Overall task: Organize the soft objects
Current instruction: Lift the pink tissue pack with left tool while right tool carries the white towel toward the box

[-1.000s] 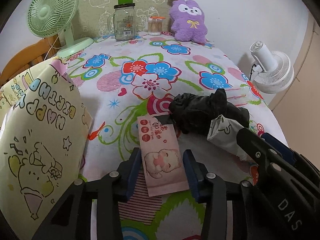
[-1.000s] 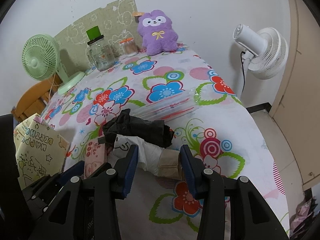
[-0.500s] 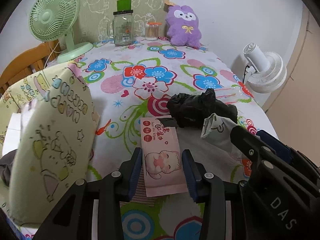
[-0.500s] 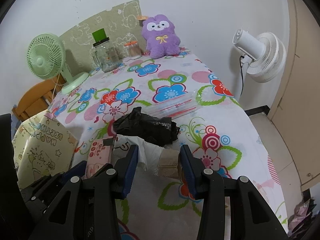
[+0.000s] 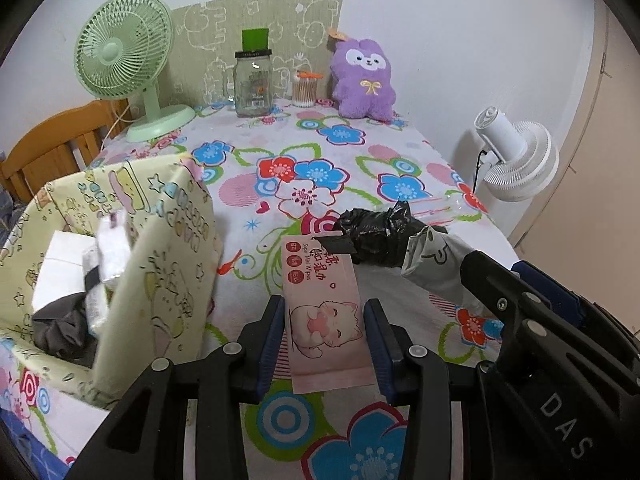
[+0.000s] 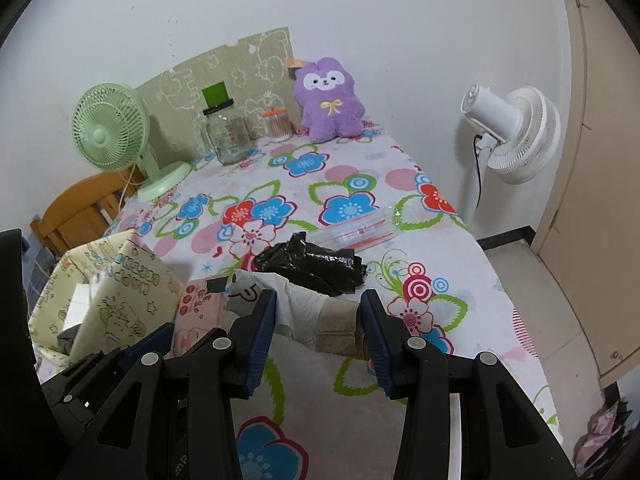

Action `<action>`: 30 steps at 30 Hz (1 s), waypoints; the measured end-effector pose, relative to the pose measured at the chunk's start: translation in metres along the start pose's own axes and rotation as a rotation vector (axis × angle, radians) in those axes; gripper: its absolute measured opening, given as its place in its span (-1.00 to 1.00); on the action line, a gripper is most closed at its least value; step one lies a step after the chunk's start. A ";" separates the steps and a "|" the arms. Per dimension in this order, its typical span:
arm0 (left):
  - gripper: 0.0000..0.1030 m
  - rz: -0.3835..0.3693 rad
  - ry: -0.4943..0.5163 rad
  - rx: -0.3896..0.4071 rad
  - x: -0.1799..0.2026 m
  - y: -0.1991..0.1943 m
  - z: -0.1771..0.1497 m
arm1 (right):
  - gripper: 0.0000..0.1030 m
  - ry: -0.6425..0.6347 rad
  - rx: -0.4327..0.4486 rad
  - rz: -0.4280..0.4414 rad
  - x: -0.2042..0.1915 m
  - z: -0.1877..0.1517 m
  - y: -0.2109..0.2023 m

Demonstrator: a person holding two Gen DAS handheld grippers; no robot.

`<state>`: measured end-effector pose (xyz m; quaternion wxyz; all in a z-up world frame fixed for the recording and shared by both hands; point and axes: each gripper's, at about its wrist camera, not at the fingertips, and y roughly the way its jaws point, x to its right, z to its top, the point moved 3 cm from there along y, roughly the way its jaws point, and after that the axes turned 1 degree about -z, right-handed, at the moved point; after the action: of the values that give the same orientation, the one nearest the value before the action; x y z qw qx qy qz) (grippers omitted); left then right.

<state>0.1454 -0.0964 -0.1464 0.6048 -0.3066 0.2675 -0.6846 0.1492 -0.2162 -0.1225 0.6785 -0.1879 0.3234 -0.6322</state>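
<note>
Pink wipes pack [image 5: 324, 312], cat print up, clamped between left gripper [image 5: 325, 334] pads, clear of the floral surface. White-grey bag [image 6: 296, 312] with tan fold clamped in right gripper [image 6: 318, 322]. Crumpled black bag [image 6: 316, 266] lies on the surface just beyond both.

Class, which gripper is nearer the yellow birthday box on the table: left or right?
Left. The left gripper, shut on the pink wipes pack, is right beside the yellow birthday box; the right gripper is on the left gripper's far side.
</note>
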 end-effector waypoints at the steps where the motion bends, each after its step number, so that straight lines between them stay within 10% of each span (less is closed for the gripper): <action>1: -0.20 0.001 0.001 0.003 0.000 -0.002 0.001 | -0.09 0.000 0.004 -0.001 -0.001 0.000 -0.003; 30: -0.20 0.006 0.024 0.099 -0.004 -0.079 0.026 | -0.08 -0.039 0.130 0.008 -0.030 0.027 -0.079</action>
<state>0.1127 -0.0825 -0.0713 0.6181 -0.2675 0.2414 -0.6987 0.1094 -0.2014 -0.0440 0.6979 -0.1543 0.2690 -0.6455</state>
